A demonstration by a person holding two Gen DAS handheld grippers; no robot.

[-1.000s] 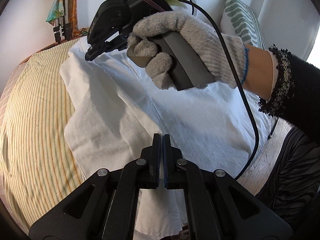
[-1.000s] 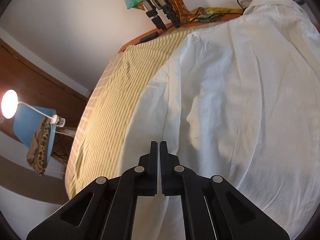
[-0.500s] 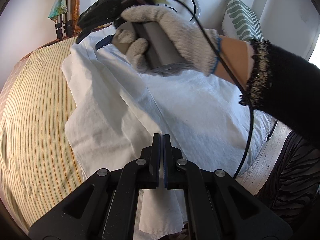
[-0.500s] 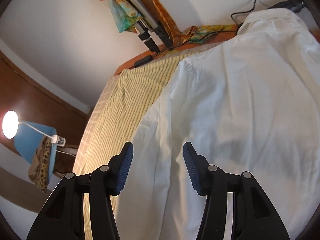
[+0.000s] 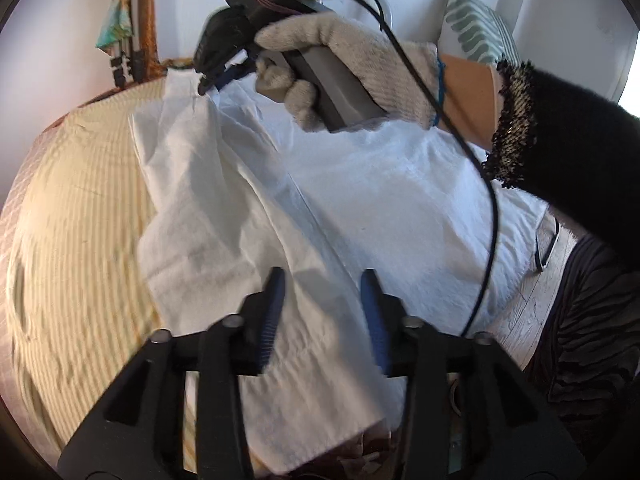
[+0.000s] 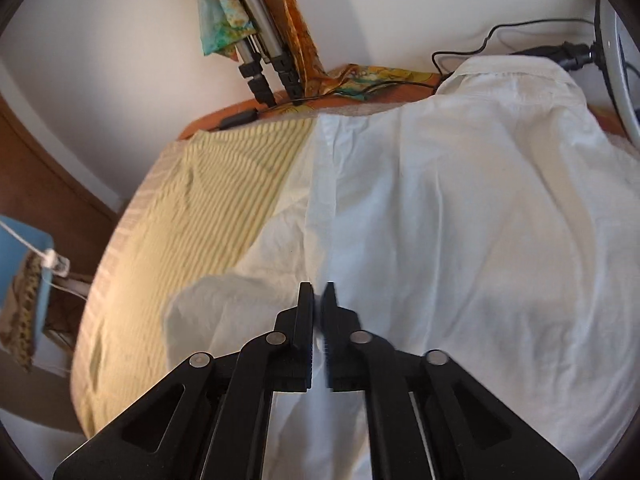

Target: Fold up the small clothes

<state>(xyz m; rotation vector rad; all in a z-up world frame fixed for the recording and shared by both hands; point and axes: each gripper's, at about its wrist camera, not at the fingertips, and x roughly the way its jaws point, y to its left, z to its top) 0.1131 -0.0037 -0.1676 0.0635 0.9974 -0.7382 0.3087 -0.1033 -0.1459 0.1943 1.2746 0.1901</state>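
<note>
A white shirt [image 5: 360, 184] lies spread on a bed with a yellow striped cover [image 5: 72, 240]. My left gripper [image 5: 323, 312] is open just above the shirt's near hem, with the cloth between and below its fingers. My right gripper [image 6: 319, 328] is shut on a fold of the white shirt [image 6: 460, 220] near its left edge and lifts it a little. In the left wrist view the right gripper [image 5: 208, 84], held by a gloved hand [image 5: 344, 64], pinches the shirt's far edge near the collar end.
A green-patterned pillow [image 5: 476, 28] leans at the far right wall. Tripod legs with a colourful scarf [image 6: 256, 40] stand by the bed's far corner. Cables [image 6: 480, 48] run along the headboard. A blue lamp [image 6: 24, 256] stands left of the bed. Wooden floor [image 5: 532, 300] shows at right.
My left gripper has opened over the near hem. My right gripper opened half a second ago, then moved down to the shirt's edge and shut on the cloth.
</note>
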